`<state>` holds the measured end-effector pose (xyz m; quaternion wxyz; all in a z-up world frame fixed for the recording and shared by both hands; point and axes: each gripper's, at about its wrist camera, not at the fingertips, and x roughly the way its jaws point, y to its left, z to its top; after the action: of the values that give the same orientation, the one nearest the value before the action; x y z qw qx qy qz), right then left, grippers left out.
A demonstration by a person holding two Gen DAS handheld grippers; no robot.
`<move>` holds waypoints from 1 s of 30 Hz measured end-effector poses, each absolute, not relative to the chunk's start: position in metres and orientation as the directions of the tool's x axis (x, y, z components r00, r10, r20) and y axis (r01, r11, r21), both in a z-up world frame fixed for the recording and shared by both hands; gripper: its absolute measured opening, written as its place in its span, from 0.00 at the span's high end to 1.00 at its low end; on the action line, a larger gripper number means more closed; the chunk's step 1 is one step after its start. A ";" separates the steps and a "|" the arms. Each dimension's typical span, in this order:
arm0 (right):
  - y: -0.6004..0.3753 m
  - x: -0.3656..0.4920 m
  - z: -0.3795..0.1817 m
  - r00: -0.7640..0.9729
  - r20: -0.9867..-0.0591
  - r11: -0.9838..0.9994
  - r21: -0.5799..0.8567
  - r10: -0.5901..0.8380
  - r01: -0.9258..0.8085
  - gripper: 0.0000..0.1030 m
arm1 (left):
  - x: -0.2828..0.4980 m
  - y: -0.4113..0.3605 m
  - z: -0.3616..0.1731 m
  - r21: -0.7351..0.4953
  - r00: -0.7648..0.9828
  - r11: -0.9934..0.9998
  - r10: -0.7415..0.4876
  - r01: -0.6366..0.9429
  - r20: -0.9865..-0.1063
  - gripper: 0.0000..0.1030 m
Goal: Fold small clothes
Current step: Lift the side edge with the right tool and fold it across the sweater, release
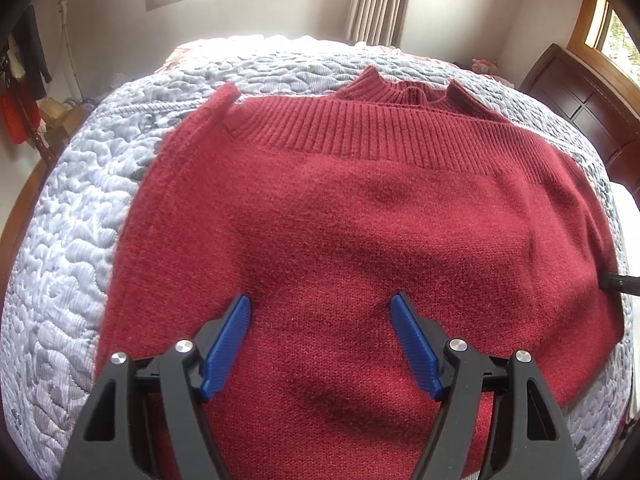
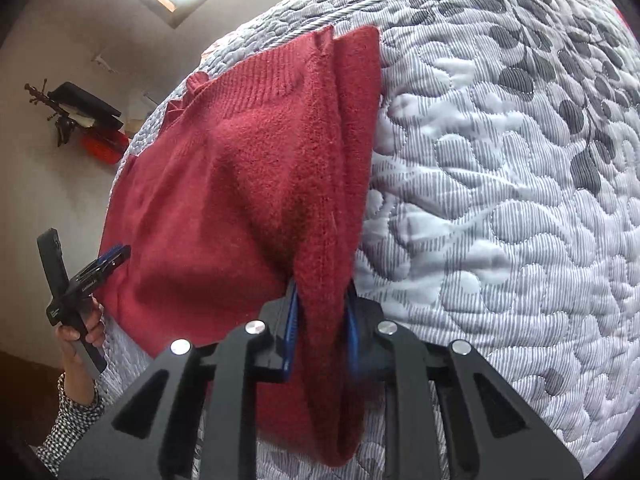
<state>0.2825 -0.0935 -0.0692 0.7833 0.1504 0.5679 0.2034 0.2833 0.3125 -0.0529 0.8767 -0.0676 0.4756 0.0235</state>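
- The dark red knitted wool sweater (image 1: 360,220) is lying on the grey-and-white quilted bedspread (image 1: 60,240), its ribbed hem folded up toward the collar
- It is looking soft, floppy and fairly thick; I'd judge it will sag between grips, so the side edges and ribbed band are making the best holds
- The right gripper (image 2: 320,320) is pinching a bunched side edge, jaws nearly closed
- The left gripper (image 1: 320,320) is hovering wide open, holding nothing
- The sleeves are being hidden or cut off

left wrist: close above sweater (image 1: 360,220) | right wrist: close at its edge | shared: sweater, bed (image 2: 500,160)
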 end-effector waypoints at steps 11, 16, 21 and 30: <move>-0.089 0.284 -0.070 0.270 -0.851 0.891 0.445 0.451 -0.086 0.80 | 0.287 0.309 -0.060 -0.073 0.549 0.993 -0.012 -0.090 -0.836 0.24; -0.077 0.285 -0.054 0.268 -0.882 0.920 0.390 0.387 -0.044 0.81 | 0.289 0.309 -0.060 -0.072 0.542 0.994 -0.019 -0.078 -0.840 0.24; -0.056 0.282 -0.021 0.303 -0.883 0.931 0.363 0.359 -0.047 0.82 | 0.288 0.311 -0.047 -0.082 0.532 0.994 -0.034 -0.067 -0.846 0.25; 0.024 0.284 0.020 0.329 -0.865 0.923 0.331 0.380 -0.196 0.82 | 0.273 0.324 -0.031 -0.080 0.571 0.995 -0.029 -0.064 -0.821 0.25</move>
<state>0.2837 0.0238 0.0201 0.8108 0.0831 0.5514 0.1776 0.2733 0.3243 -0.0312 0.8848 -0.0505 0.4631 0.0098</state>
